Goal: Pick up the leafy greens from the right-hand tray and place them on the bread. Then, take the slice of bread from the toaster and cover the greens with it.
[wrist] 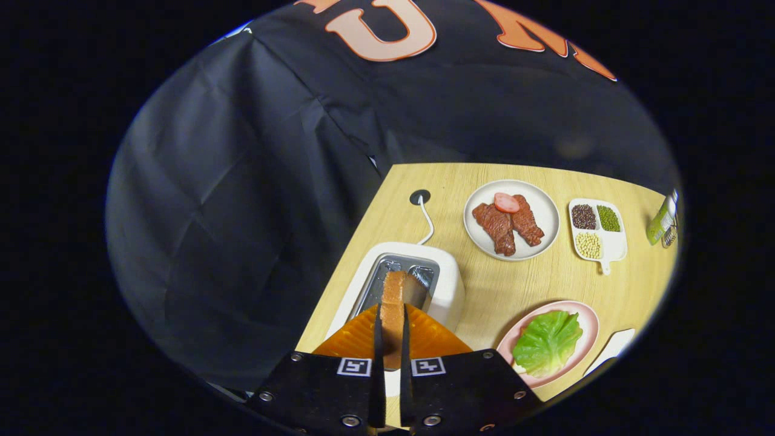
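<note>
The gripper (392,339) is closed on a golden-brown toasted bread slice (392,309), both fingers pressing its flat faces with the slice standing on edge between them. The slice extends at 12 o'clock from the fingertips, and its far end is over the metal-lined slot of a white rounded plastic toaster (445,284); whether it is still touching the slot cannot be determined. At 3 o'clock from the fingers, a pale pink round plate (586,321) rests on the light wooden table (521,284) and carries a crinkled green lettuce leaf (547,342), which covers what lies beneath it. A white flat object (614,345) lies just beside the pink plate, at its 3 o'clock. A white power cord (427,221) runs from the toaster's far side to a dark round grommet (419,197) in the table. At 1 o'clock from the toaster, a cream round plate (542,209) holds two brown meat pieces (505,225) and one pink sausage slice (507,202). At 3 o'clock from that plate, a white three-compartment dish (614,245) holds dark, green and pale beans. A green packet (662,219) is beyond it, at its 3 o'clock.
</note>
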Motion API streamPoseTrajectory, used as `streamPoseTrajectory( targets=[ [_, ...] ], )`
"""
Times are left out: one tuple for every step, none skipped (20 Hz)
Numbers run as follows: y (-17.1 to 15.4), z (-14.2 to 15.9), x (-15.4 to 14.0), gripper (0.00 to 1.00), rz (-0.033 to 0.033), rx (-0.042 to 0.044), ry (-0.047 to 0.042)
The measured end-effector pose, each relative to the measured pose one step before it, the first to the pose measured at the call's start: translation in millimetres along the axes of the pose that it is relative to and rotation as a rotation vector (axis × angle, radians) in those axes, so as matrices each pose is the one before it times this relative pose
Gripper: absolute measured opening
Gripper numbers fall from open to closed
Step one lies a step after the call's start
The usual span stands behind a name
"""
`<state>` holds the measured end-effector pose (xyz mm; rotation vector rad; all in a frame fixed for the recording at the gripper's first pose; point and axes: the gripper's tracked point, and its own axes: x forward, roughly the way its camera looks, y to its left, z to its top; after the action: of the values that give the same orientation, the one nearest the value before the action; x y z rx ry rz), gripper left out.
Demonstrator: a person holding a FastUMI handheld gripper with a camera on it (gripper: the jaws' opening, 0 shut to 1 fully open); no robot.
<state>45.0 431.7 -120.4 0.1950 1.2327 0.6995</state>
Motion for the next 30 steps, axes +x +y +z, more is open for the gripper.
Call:
streamPoseTrajectory(
  targets=[
    [0.38,4.53,-9.45,0.10,0.01865,0.00592,-0.02133],
    [-0.41,3.33,-8.88,0.10,0.02178,0.01116,-0.02843],
    [-0.16,3.90,-10.11,0.10,0.02673,0.01158,-0.02658],
    [0.48,3.20,-11.49,0.10,0.03155,0.01790,-0.02175],
    [-2.63,3.50,-12.36,0.09,0.01939,0.01882,-0.02358],
    [-5.72,5.51,-12.12,0.09,0.01194,0.01333,-0.02312],
    [-6.74,4.99,-10.51,0.09,0.01500,0.02171,-0.02618],
    [-6.15,2.61,-9.61,0.10,0.00959,0.01985,-0.02239],
    [-9.03,1.18,-10.10,0.09,0.00730,0.01811,-0.01405],
    [-8.65,1.00,-9.15,0.09,0.00452,0.01684,-0.01400],
    [-11.25,2.00,-8.11,0.09,0.00071,0.02032,-0.01458],
    [-8.78,-0.79,-7.65,0.09,0.00072,0.01841,-0.00481],
    [-9.25,-1.36,-6.16,0.09,0.00094,0.01834,-0.00557],
    [-8.96,-1.33,-3.98,0.09,0.00048,0.01577,-0.00130],
    [-7.22,-1.20,-4.44,0.09,0.00271,0.01390,-0.00163],
    [-7.66,-1.18,-4.08,0.09,0.00105,0.01237,-0.00319],
    [-6.41,-1.25,-1.63,0.09,0.00306,0.00913,-0.00457],
    [-5.28,-1.86,-3.22,0.09,0.00231,0.00639,-0.00081],
    [-5.65,-2.95,-0.68,0.09,0.00189,0.00608,-0.00126],
    [-5.24,-3.79,-2.17,0.09,-0.00013,0.00332,0.00140],
    [-5.84,-4.37,-0.70,0.09,0.00105,0.00315,0.00158],
    [-4.76,-5.16,-0.04,0.09,0.00226,-0.00020,0.00681],
    [-5.04,-3.93,1.00,0.09,0.00267,0.00614,0.00271],
    [-5.82,-5.42,1.58,0.09,0.00002,0.00452,0.00521],
    [-7.35,-3.66,1.12,0.09,-0.00223,0.00898,0.00249],
    [-7.68,-3.22,1.17,0.09,-0.00263,0.01045,0.00454],
    [-9.31,-2.11,1.43,0.09,-0.00691,0.01549,0.00369],
    [-8.38,-3.30,2.04,0.09,-0.00788,0.01533,0.00563],
    [-8.89,-1.73,3.52,0.09,-0.00664,0.01888,0.00356],
    [-7.61,-2.65,2.61,0.09,-0.00441,0.01723,0.00534]
  ],
)
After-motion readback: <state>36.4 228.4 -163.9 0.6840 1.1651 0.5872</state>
